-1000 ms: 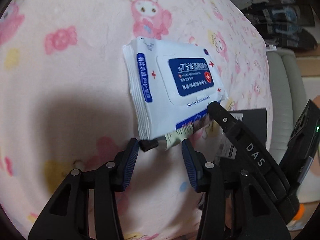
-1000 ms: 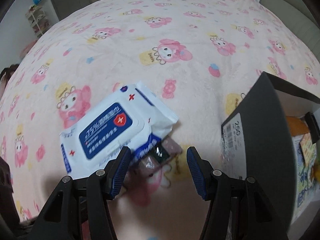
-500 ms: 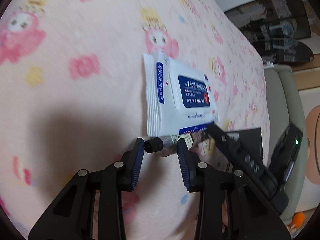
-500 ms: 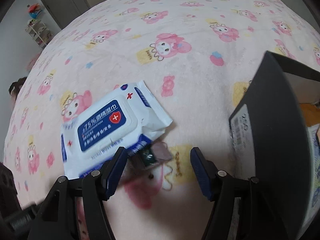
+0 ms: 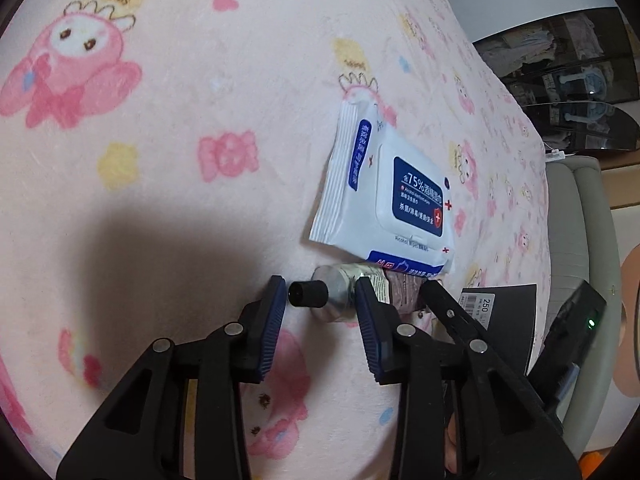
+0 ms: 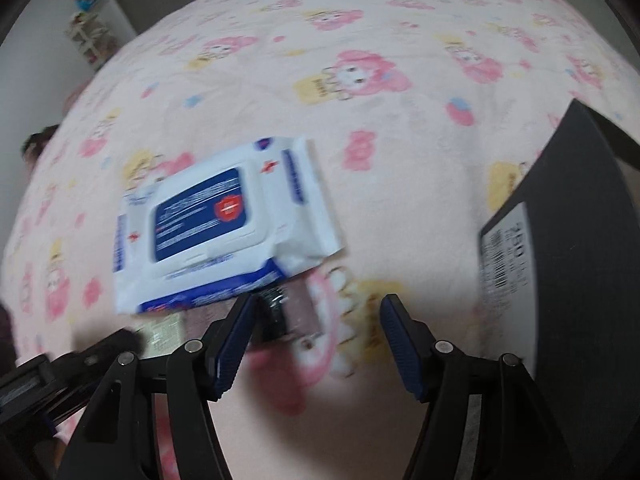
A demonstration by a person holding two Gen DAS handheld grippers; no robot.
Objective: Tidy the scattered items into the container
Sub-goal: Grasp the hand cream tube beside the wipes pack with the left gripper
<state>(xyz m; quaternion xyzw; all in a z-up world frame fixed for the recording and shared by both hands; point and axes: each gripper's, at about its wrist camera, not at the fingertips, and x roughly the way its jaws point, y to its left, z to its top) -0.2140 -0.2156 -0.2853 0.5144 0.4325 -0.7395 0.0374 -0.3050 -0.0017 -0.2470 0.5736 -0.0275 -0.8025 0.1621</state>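
Observation:
A white and blue wet-wipes pack (image 5: 384, 196) lies on the pink cartoon blanket (image 5: 160, 100); it also shows in the right wrist view (image 6: 224, 232). A small silver tube with a black cap (image 5: 320, 294) lies just below the pack, its tail under the pack's edge. My left gripper (image 5: 320, 312) is open, its jaws either side of the tube's cap end. My right gripper (image 6: 316, 328) is open over the tube's crimped end (image 6: 288, 312). A black box (image 6: 560, 260), the container, stands at the right; it also shows in the left wrist view (image 5: 504, 320).
The right gripper's black finger (image 5: 452, 320) reaches in at the right of the left wrist view. The left gripper's body (image 6: 60, 368) shows at the lower left of the right wrist view. A grey sofa arm (image 5: 576, 240) and dark shelves (image 5: 560, 80) lie beyond the bed.
My left gripper has dropped closer to the bed around the tube's cap end. The right gripper has moved in and forward a little; its view is blurred by motion.

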